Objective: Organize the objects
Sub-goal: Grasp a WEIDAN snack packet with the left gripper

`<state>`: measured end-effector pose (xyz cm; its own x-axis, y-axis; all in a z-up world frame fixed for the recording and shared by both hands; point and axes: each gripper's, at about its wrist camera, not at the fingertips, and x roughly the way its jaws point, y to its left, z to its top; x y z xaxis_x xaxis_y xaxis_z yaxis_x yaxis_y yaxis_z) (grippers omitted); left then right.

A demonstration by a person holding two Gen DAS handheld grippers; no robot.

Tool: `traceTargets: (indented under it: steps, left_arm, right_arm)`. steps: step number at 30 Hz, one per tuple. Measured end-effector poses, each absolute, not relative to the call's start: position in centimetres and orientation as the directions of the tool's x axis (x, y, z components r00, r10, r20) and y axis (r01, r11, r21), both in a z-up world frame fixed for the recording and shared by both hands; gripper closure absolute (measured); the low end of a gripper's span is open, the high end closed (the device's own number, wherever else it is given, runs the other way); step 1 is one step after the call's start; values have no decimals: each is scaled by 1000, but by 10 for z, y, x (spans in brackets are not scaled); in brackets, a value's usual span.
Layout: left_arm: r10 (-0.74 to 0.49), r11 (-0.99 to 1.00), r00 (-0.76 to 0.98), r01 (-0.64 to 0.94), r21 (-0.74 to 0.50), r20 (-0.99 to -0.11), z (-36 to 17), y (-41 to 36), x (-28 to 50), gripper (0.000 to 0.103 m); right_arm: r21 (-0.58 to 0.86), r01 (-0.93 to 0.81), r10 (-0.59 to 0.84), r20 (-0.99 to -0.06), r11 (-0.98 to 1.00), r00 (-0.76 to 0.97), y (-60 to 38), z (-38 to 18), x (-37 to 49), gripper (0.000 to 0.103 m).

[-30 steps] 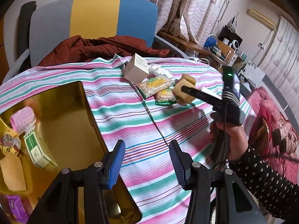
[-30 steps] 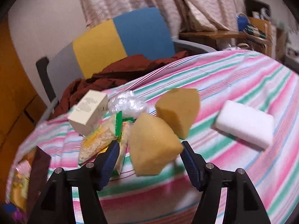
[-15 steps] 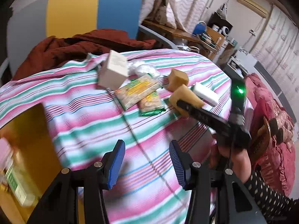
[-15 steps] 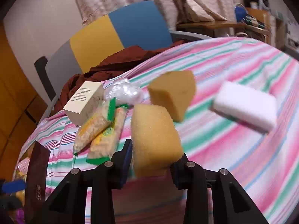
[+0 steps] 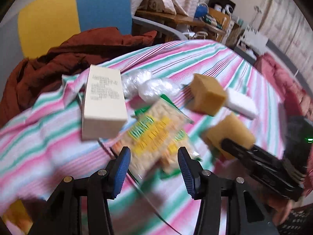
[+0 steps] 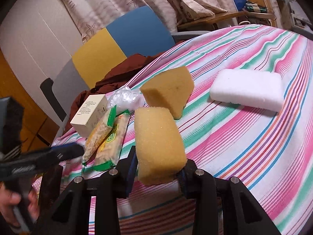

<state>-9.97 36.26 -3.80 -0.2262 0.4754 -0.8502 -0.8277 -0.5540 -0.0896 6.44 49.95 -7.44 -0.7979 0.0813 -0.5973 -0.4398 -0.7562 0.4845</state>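
Right wrist view: the right gripper (image 6: 159, 168) is clamped on a yellow sponge (image 6: 159, 145) at lower centre of the frame, both blue pads pressed against the sponge's sides; one second earlier the same fingers stood wide apart on either side of it, and half a second earlier they had just closed. A second yellow sponge (image 6: 169, 91) lies on the striped tablecloth (image 6: 244, 146) just above the held one, and a white sponge (image 6: 247, 89) rests at upper right, apart from both. Two snack packets (image 6: 106, 137) lie left of centre, touching a cream box (image 6: 90, 114) and a crumpled clear plastic wrap (image 6: 126, 98) above them. The left gripper (image 6: 64, 152) enters from the left edge, its blue tip near the packets. Left wrist view: the left gripper (image 5: 153, 161) stands wide open at lower centre with the snack packets (image 5: 154, 137) seen between its fingers, whether touching cannot be told through the motion blur. One second earlier this view showed a gold tray at lower left and the packets far up the frame; now the cream box (image 5: 103, 105) and packets fill the centre. The right gripper (image 5: 234, 146) holds the yellow sponge (image 5: 229, 131) at right of centre.
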Motion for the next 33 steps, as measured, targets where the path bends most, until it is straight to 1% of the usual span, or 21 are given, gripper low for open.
traceTargets:
  steps: [2, 4, 5, 8, 11, 15, 18, 21, 24, 26, 28, 33]
  left_arm:
    - [456, -528, -230, -848, -53, -860, -42, 369, -104, 52]
    - [445, -494, -228, -869, -25, -866, -46, 374, -107, 48]
    - [443, -483, -230, -876, -14, -866, -47, 375, -108, 48]
    - [442, -470, -213, -882, -23, -871, -48, 382, -114, 48]
    - [450, -471, -189, -881, -52, -873, -51, 386, -119, 43]
    - [487, -534, -157, -832, -150, -859, -55, 380, -128, 39]
    - [504, -570, -141, -795, -206, -852, -60, 374, -132, 34]
    - [527, -595, -131, -763, -254, -840, -62, 368, -136, 33]
    - [533, -586, -144, -774, -241, -834, -61, 367, -127, 34]
    - [547, -577, -151, -780, -241, -823, -62, 366, -120, 37]
    - [571, -580, -149, -769, -268, -808, -62, 362, -114, 50]
    - [586, -630, -193, -719, -293, -787, -64, 352, -102, 53]
  right_arm:
    - [490, -437, 78, -593, -754, -801, 500, -75, 64, 65]
    - [495, -435, 77, -589, -752, -804, 500, -76, 65, 65]
    - [496, -434, 77, -589, -752, -805, 500, -77, 64, 65]
    - [498, -432, 76, -585, -752, -807, 500, -77, 64, 65]
    - [503, -430, 74, -582, -750, -810, 500, -78, 66, 65]
    - [503, -430, 74, -582, -750, -810, 499, -78, 66, 65]
    - [504, -430, 74, -581, -750, -810, 499, -78, 67, 65]
    - [503, -430, 74, -581, -750, -810, 499, -78, 67, 65]
    - [504, -429, 74, -581, -749, -811, 500, -78, 68, 65]
    - [506, -429, 74, -578, -748, -812, 500, -78, 68, 66]
    - [506, -429, 75, -578, -748, -813, 500, -78, 68, 66]
    - [507, -428, 76, -576, -748, -814, 501, -78, 68, 66]
